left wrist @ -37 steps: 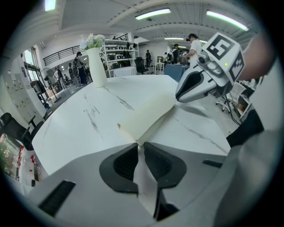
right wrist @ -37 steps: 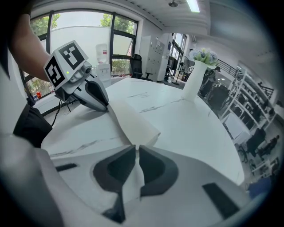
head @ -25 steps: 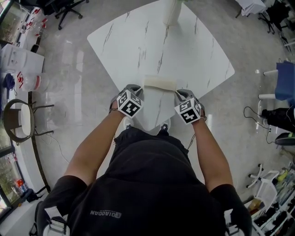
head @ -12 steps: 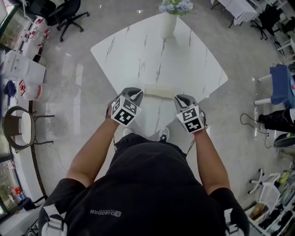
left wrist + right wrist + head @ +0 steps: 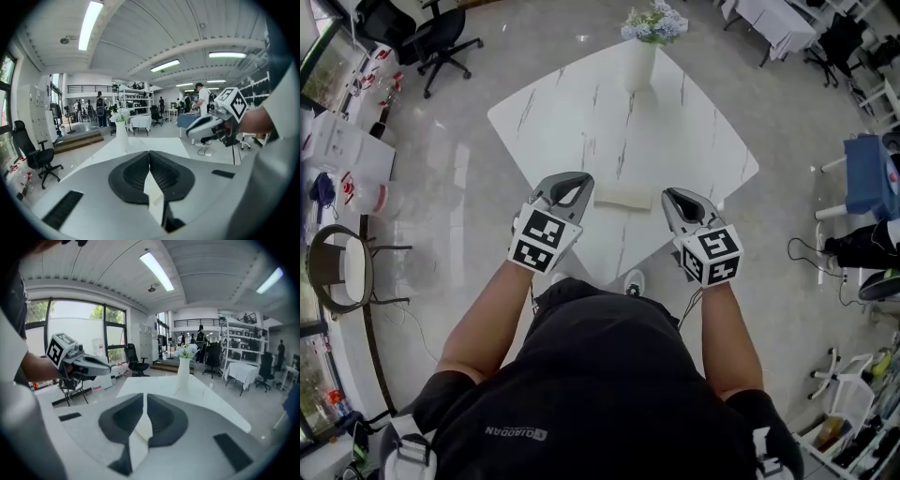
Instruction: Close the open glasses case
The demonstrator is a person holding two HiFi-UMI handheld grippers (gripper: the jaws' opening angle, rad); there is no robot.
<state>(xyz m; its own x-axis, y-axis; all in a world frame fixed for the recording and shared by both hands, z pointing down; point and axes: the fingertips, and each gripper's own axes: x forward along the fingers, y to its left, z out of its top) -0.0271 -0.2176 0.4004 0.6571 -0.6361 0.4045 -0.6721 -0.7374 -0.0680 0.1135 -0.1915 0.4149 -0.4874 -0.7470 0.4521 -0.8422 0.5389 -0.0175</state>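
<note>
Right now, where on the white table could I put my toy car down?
The wide middle of the table, between the vase and the glasses case, is bare, and so are its left and right corners. The near edge is crowded: the case lies there between the left gripper and right gripper.

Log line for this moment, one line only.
left claw: shut, empty | right claw: shut, empty | glasses case: on table, looks closed, neither claw touching
</note>
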